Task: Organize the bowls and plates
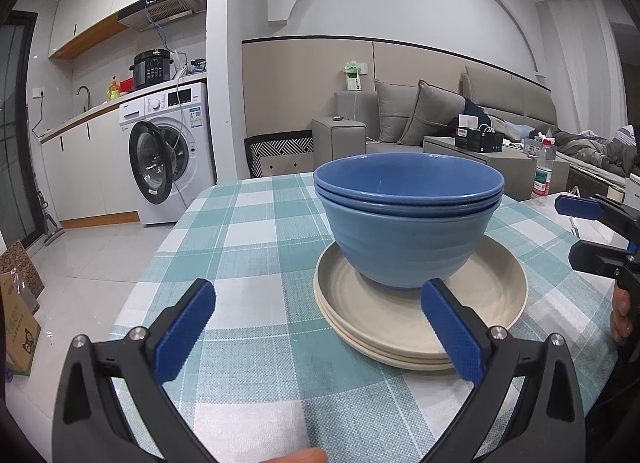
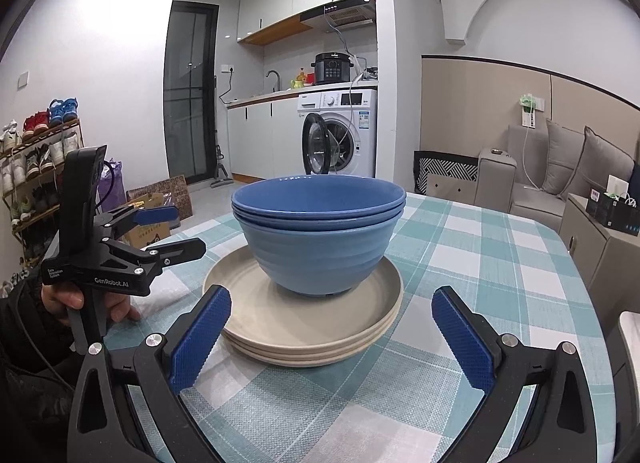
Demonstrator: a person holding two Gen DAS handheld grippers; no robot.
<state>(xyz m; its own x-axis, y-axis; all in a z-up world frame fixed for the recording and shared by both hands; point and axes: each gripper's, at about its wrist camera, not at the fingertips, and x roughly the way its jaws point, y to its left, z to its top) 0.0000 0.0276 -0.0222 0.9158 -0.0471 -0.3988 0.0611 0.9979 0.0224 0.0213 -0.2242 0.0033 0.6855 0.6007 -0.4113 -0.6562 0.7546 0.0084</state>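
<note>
Upright, nested blue bowls [image 2: 319, 239] top stacked plates [image 2: 304, 327]

Both grippers hang level with their blue-padded jaws spread wide and nothing between them. The left gripper [image 1: 318, 329] is gripped from below by a hand [image 2: 86, 301]; the right gripper [image 2: 332, 337] faces forward.

Both wrist views low, near — sharing bowls [image 1: 408, 219]
</note>
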